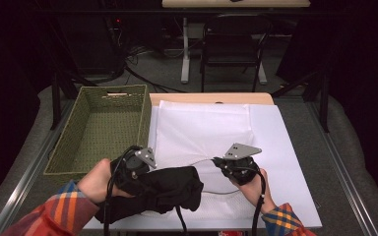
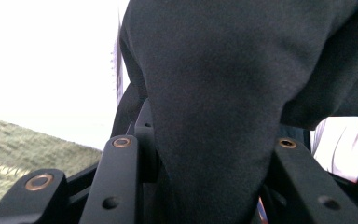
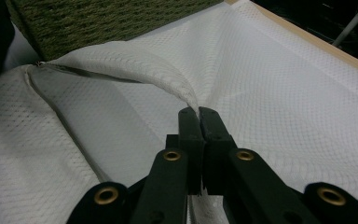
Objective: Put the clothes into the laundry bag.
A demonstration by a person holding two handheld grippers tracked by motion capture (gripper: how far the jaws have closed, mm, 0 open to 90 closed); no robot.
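A person in plaid sleeves works at a desk (image 1: 285, 147), apparently stuffing a black garment (image 1: 170, 189) into a white mesh bag (image 1: 202, 132) that lies flat on it. The right gripper (image 3: 198, 114) pinches the rim of the bag's opening, its fingers (image 3: 189, 135) pressed together on the mesh so that the rim arches upward, seemingly to keep the mouth open for loading. The left gripper (image 1: 140, 169) clamps a thick fold of the dark cloth, which bulges out between its fingers (image 2: 121, 182); these stand partly apart because of the fabric's bulk. The garment sits bunched at the near edge of the desk, just left of the bag's mouth and touching the mesh. A green woven basket (image 1: 103, 98) stands at the left, beside the bag.
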